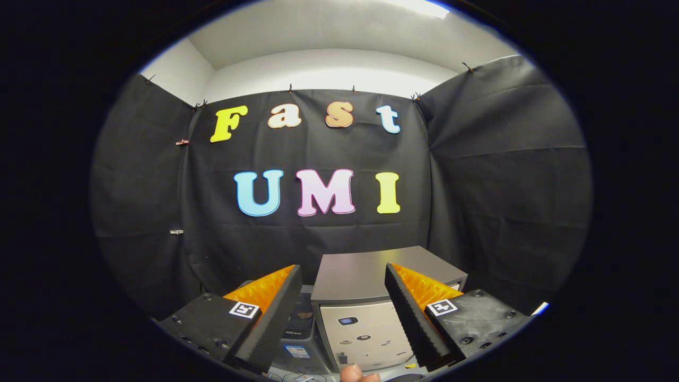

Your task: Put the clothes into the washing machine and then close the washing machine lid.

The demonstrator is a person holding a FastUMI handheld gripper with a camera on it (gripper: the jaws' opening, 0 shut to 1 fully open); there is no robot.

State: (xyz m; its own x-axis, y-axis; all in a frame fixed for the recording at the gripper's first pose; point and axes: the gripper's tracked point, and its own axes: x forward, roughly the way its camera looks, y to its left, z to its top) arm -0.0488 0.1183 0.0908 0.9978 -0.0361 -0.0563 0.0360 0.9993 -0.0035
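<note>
Fingers [344,313] spread wide, gripping nothing. Fingertip of a hand [358,374] just below them. Between and beyond them, grey washing machine [371,297], flat lid [371,273] shut. Black cloth wall [477,185] behind; white ceiling [318,32] above.

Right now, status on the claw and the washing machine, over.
Claw open, holding nothing. Washing machine just ahead between the fingers, top closed flat. No clothes in sight. A fingertip low in front.

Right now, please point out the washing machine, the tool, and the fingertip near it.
washing machine [366,273]: gripper view, on its flat grey top.
tool [345,318]: gripper view, midway between its open fingers.
fingertip [354,374]: gripper view, on its skin.
</note>
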